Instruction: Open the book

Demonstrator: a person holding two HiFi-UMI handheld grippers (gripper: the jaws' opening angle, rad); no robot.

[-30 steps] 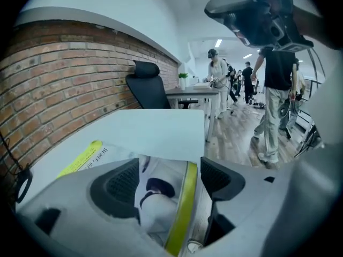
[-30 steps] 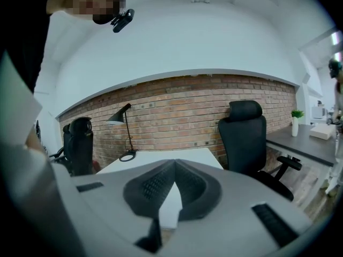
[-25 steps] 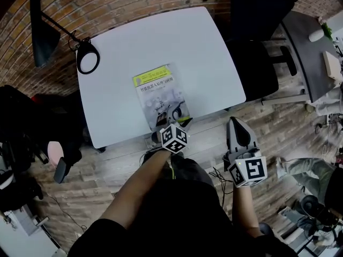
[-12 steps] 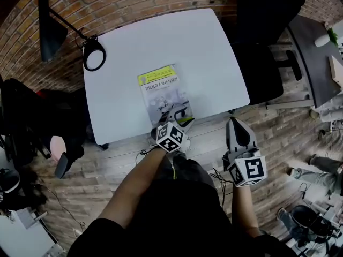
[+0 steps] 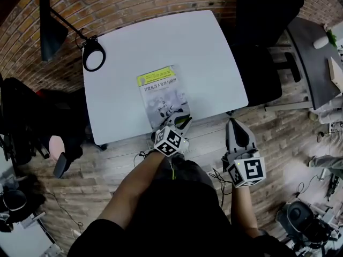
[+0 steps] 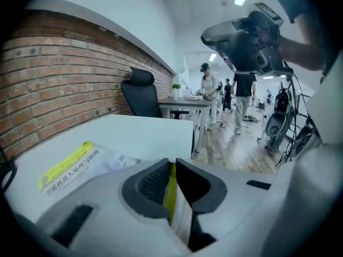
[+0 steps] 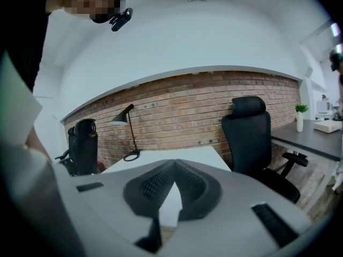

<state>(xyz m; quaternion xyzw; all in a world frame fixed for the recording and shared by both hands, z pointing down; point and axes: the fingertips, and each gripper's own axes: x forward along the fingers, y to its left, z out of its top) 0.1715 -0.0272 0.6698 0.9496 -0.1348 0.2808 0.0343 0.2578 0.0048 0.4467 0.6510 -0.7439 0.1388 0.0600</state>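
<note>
Yellow-banded book [image 5: 161, 92] caught at its corner.
My left tongs [image 5: 181, 123] have just closed on its 5 o'clock corner; my right tongs [image 5: 235, 123], off the white table [image 5: 177, 36], are pressed together, empty.

The left gripper [image 5: 181, 124] and right gripper [image 5: 235, 123] are pale grey, with dark ribbed pads [image 6: 150, 183] and black-and-white marker cubes [image 5: 170, 142]. The clothing [image 5: 171, 213] looks black, perhaps short-sleeved.
</note>
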